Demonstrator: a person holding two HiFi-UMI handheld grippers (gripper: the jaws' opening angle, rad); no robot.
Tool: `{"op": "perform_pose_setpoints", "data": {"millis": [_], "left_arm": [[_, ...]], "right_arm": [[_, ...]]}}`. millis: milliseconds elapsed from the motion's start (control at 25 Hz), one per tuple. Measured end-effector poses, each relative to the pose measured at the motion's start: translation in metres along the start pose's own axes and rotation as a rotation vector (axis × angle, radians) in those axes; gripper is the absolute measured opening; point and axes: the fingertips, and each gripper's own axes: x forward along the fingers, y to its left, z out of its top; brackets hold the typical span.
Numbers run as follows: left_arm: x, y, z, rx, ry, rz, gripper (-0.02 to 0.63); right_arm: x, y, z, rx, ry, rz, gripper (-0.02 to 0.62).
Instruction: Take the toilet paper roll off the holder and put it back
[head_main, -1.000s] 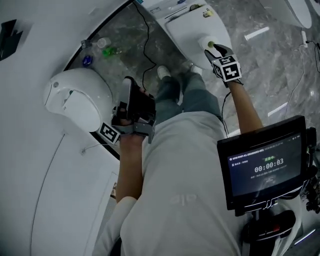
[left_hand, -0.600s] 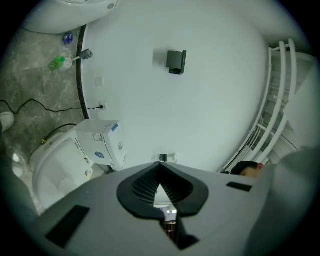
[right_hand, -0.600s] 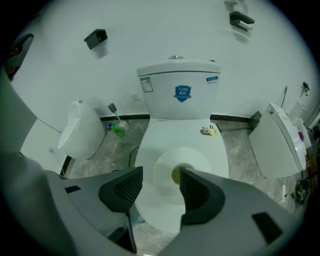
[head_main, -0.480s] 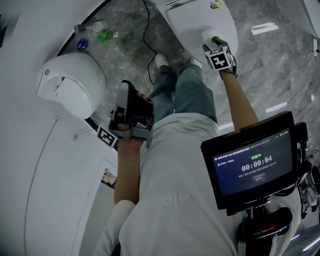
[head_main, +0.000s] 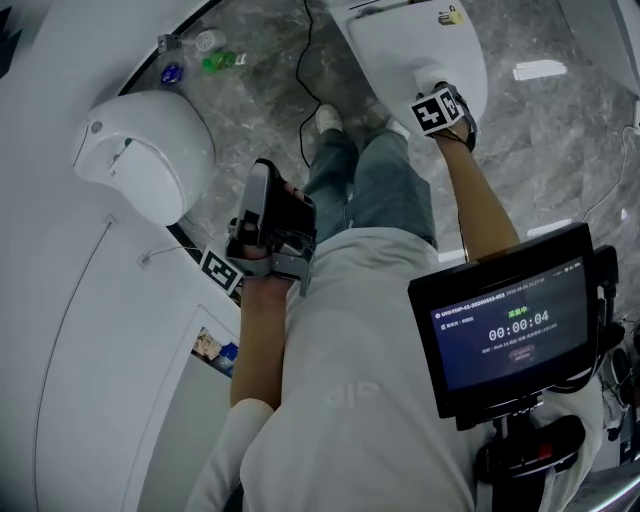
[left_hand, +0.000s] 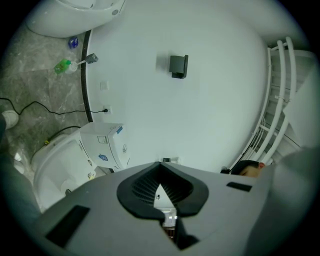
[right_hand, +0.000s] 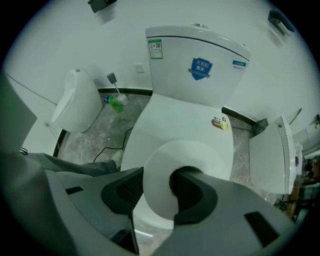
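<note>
In the right gripper view the white toilet paper roll (right_hand: 190, 155) stands on end over the closed toilet lid (right_hand: 175, 117). My right gripper (right_hand: 159, 175) has just been closing on it. One jaw sits inside the core and the other presses the outer face, so the roll's wall is pinched. From the head view the right gripper (head_main: 440, 88) hangs over the lid (head_main: 395, 50) and covers most of the roll. The left gripper (head_main: 263, 178) is shut and empty at my left side. It points up at the wall (left_hand: 160, 167). A white domed fixture (head_main: 140, 160) hangs on that wall.
Bottles and a brush (head_main: 205, 58) stand on the marble floor by the wall. A black cable (head_main: 305, 110) runs past my shoe. A screen (head_main: 510, 330) hangs in front of my chest. A white lidded bin (right_hand: 272, 150) stands right of the toilet; the tank (right_hand: 200, 60) is behind it.
The right gripper has come down closer to the toilet lid with the roll between its jaws. The left gripper has sunk a little beside my hip.
</note>
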Motion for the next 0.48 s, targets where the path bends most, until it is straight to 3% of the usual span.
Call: {"op": "perform_pose_setpoints", "data": {"millis": [240, 480], "left_arm": [[-0.004, 0.001, 0.002, 0.004, -0.032, -0.012, 0.005], [-0.005, 0.003, 0.007, 0.018, -0.077, -0.047, 0.005]], "right_arm": [[0.003, 0.005, 0.013, 0.014, 0.02, 0.058, 0.172], [-0.011, 0.023, 0.066, 0.001, -0.069, 0.12, 0.17]]}}
